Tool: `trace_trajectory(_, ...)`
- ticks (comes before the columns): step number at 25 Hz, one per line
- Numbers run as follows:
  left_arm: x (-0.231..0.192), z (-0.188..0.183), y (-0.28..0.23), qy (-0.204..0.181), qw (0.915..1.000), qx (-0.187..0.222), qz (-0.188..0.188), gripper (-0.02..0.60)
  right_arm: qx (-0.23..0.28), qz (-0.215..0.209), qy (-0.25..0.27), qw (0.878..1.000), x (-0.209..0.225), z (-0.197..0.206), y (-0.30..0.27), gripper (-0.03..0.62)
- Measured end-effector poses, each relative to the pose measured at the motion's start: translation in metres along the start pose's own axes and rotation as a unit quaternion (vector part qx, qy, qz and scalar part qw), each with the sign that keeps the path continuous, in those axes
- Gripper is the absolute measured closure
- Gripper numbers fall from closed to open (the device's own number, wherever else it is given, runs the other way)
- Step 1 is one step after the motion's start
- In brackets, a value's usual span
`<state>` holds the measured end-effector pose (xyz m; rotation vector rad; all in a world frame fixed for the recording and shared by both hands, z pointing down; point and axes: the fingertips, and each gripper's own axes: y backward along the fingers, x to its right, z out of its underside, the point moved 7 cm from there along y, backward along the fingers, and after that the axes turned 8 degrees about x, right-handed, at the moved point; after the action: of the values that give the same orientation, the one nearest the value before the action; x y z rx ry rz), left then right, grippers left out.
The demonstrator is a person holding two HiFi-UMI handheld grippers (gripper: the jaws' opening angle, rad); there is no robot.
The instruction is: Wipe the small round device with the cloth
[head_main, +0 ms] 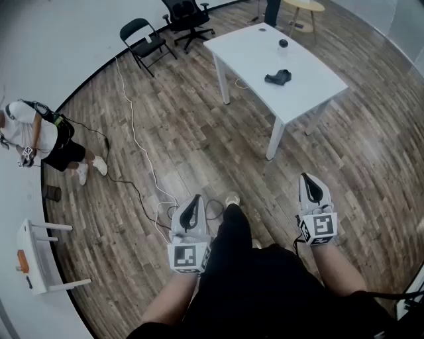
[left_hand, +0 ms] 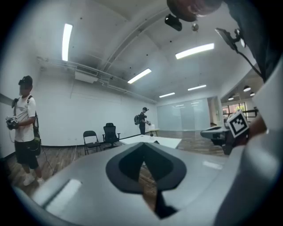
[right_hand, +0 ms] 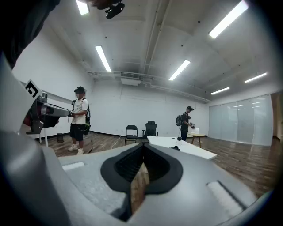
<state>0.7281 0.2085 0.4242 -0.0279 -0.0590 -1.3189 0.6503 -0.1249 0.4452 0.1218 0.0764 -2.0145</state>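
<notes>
A small round dark device (head_main: 283, 44) and a crumpled dark cloth (head_main: 278, 77) lie on the white table (head_main: 311, 86), far ahead of me across the wooden floor. Both grippers are held low in front of my body, well short of the table and roughly level. My left gripper (head_main: 194, 200) is shut with nothing in it, and my right gripper (head_main: 307, 179) is shut and empty too. In the right gripper view the device (right_hand: 179, 138) and cloth (right_hand: 175, 148) show small on the distant table (right_hand: 190, 149), beyond the closed jaws.
A folding chair (head_main: 142, 40) and an office chair (head_main: 187, 16) stand behind the table, near a round wooden side table (head_main: 303, 6). A person (head_main: 36, 136) stands at the left wall. Cables (head_main: 132, 132) trail over the floor. A white stool (head_main: 40, 258) sits near left.
</notes>
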Motion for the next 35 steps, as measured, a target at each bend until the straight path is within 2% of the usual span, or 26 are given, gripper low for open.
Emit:
trace_trajectory(5,-0.022,0.014,-0.042,0.011,0.9999,-0.002,0.007,0.577,0.004,0.015,0.006,1.0,0.01,0.002,-0.04,0.592)
trace_trajectory(9,-0.038,0.008,-0.089,0.017,0.9994,0.015,0.027,0.577,0.0,0.041,0.001,0.999,0.027,-0.001,-0.07,0.592)
trace_trajectory(14,-0.063,0.006,-0.154,0.022,0.9986,0.013,0.046,0.577,-0.018,0.058,-0.005,0.998,0.036,0.002,-0.114,0.592)
trace_trajectory(21,-0.111,-0.002,-0.225,0.018,0.9976,0.015,0.065,0.577,-0.029,0.058,-0.001,0.998,0.034,-0.005,-0.19,0.592)
trace_trajectory(25,-0.146,-0.005,-0.262,0.03,0.9971,0.03,0.063,0.577,-0.012,0.06,0.006,0.998,0.029,-0.02,-0.235,0.592)
trace_trajectory(30,-0.179,-0.006,-0.293,0.028,0.9958,0.054,0.068,0.577,-0.003,0.057,0.026,0.998,0.018,-0.033,-0.267,0.592)
trace_trajectory(35,-0.19,-0.002,-0.317,0.033,0.9955,0.057,0.069,0.577,-0.014,0.058,0.048,0.997,0.028,-0.031,-0.282,0.592)
